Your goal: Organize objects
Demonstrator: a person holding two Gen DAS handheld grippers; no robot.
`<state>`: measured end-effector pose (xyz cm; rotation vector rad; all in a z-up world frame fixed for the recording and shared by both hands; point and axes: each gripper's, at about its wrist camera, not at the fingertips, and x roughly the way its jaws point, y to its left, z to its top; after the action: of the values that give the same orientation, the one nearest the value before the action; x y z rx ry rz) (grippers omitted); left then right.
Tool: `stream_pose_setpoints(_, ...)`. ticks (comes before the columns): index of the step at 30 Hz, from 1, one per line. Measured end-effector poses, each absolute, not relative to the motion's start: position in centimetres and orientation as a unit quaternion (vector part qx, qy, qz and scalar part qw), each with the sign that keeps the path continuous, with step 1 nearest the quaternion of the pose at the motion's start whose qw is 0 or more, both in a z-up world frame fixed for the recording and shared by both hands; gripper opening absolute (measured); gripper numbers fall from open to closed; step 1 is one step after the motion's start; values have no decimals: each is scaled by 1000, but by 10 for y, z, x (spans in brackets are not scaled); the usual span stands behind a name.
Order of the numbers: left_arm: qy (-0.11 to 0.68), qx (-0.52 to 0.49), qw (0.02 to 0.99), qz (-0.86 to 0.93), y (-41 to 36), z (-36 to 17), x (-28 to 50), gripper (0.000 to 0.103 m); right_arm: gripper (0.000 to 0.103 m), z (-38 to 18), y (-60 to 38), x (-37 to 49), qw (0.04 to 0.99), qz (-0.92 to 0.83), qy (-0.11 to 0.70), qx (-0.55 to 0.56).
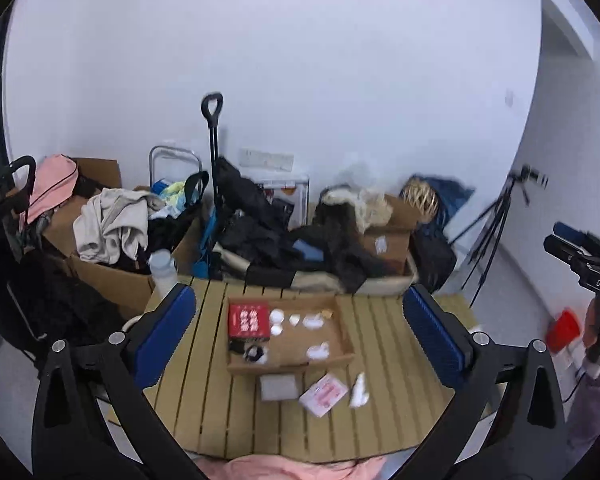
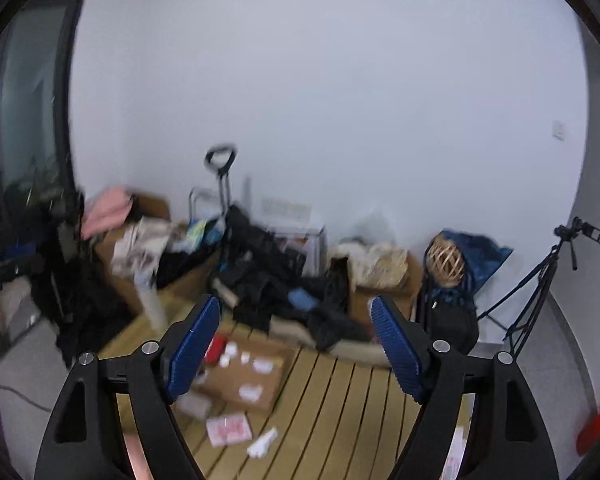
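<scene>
A shallow cardboard tray [image 1: 342, 330] sits on a slatted wooden table [image 1: 388, 412]. It holds a red box [image 1: 249, 320], several small white items [image 1: 312, 322] and a black item [image 1: 254, 354]. In front of the tray lie a grey pad [image 1: 278, 386], a pink-and-white packet [image 1: 324, 394] and a white wrapper [image 1: 359, 390]. My left gripper [image 1: 300, 336] is open and empty, high above the table. My right gripper [image 2: 296, 348] is open and empty, also raised; the right wrist view shows the tray [image 2: 272, 384], packet [image 2: 228, 430] and wrapper [image 2: 262, 444], blurred.
Behind the table are cardboard boxes with clothes [image 1: 112, 224], a cart handle [image 1: 213, 136], a dark clothes pile [image 1: 268, 236] and a wicker ball [image 2: 446, 264]. A tripod [image 2: 540, 284] stands at the right. A clear bottle [image 1: 162, 268] stands at the table's left corner. Pink cloth [image 1: 292, 468] lies at the near edge.
</scene>
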<state>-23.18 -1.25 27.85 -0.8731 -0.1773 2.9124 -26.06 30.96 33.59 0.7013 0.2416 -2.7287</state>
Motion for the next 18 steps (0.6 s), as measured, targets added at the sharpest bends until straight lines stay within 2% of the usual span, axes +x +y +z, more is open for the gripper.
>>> stream_pose_setpoints(3, -20, -289, 56, 955, 6, 226, -222, 103, 82, 278, 295, -247, 178, -942, 105, 265)
stream_pose_setpoints(7, 35, -293, 95, 951, 36, 119, -217, 103, 82, 169, 280, -244, 216, -921, 96, 308)
stream_pose_setpoints(13, 40, -358, 121, 925, 65, -41, -225, 101, 82, -1, 277, -258, 204, -904, 72, 369)
stream_pose_setpoints(17, 35, -393, 129, 910, 74, -95, -238, 100, 80, -86, 287, -267, 181, -886, 41, 425)
stream_pose_setpoints(18, 38, -398, 129, 908, 76, -102, -243, 100, 74, -103, 290, -271, 174, -884, 34, 433)
